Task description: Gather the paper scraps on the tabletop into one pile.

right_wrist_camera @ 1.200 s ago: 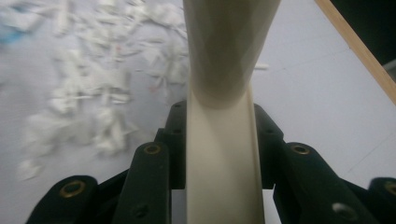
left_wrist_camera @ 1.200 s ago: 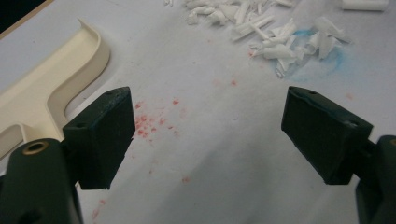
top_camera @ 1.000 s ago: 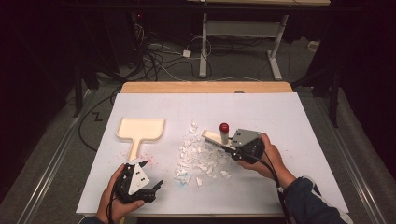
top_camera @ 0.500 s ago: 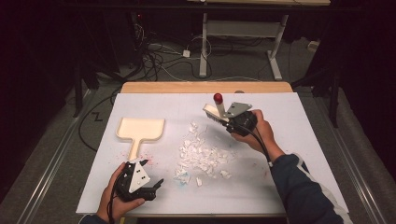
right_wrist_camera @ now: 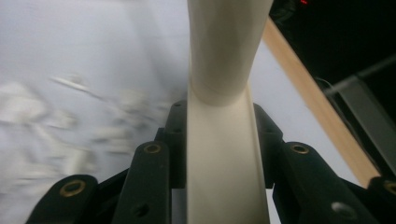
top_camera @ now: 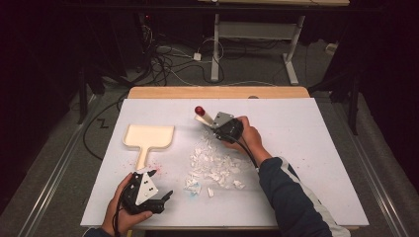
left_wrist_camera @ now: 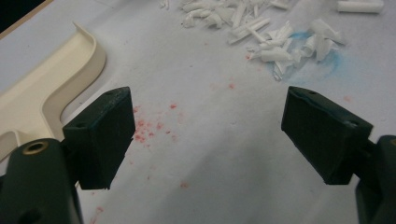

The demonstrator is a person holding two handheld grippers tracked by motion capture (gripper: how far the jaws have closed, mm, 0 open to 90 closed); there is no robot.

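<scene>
A cream dustpan (top_camera: 150, 136) lies at the left of the white sheet, its handle toward me; its rim (left_wrist_camera: 42, 98) shows in the left gripper view. A pile of white paper scraps (top_camera: 212, 163) (left_wrist_camera: 261, 32) covers the middle. My right gripper (top_camera: 213, 122) (right_wrist_camera: 219, 135) is at the far edge of the pile, shut on a cream-handled tool (right_wrist_camera: 224, 56) whose red tip (top_camera: 199, 110) points away and to the left. My left gripper (top_camera: 165, 197) (left_wrist_camera: 205, 135) rests near the front left edge, open and holding nothing, just below the dustpan's handle.
The white sheet (top_camera: 306, 133) covers a wooden table whose far edge (top_camera: 217, 92) is bare. Red specks (left_wrist_camera: 149, 126) and a blue smear (left_wrist_camera: 322, 70) mark the sheet. Cables and a desk frame (top_camera: 291, 54) lie on the floor beyond.
My right gripper has carried the cream tool from the right side of the scrap pile up and leftward to its far edge. The left gripper has not moved.
</scene>
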